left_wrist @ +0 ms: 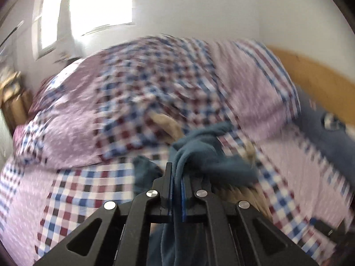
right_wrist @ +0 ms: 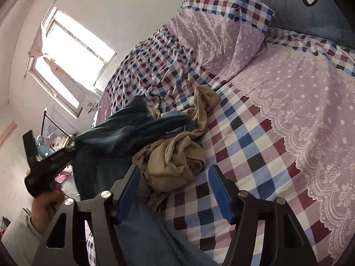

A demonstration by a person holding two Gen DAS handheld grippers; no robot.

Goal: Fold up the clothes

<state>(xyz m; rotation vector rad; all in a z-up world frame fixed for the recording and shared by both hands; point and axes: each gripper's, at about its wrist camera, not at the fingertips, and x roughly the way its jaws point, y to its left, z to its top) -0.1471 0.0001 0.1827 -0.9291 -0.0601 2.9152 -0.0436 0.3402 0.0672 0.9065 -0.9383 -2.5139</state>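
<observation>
Left gripper clamped on soft teal fleece garment, lifted off checked bedspread; right gripper wide, holding nothing. Crumpled tan thin-fabric garment near centre. Limp, light, droopy; best pinched at hem or corner.

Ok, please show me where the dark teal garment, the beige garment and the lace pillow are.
dark teal garment (left_wrist: 199, 153): left wrist view, bunched fold above the hand-held gripper's fingers.
beige garment (right_wrist: 175, 155): right wrist view, crumpled middle.
lace pillow (right_wrist: 219, 42): right wrist view, dotted lilac face.
</observation>
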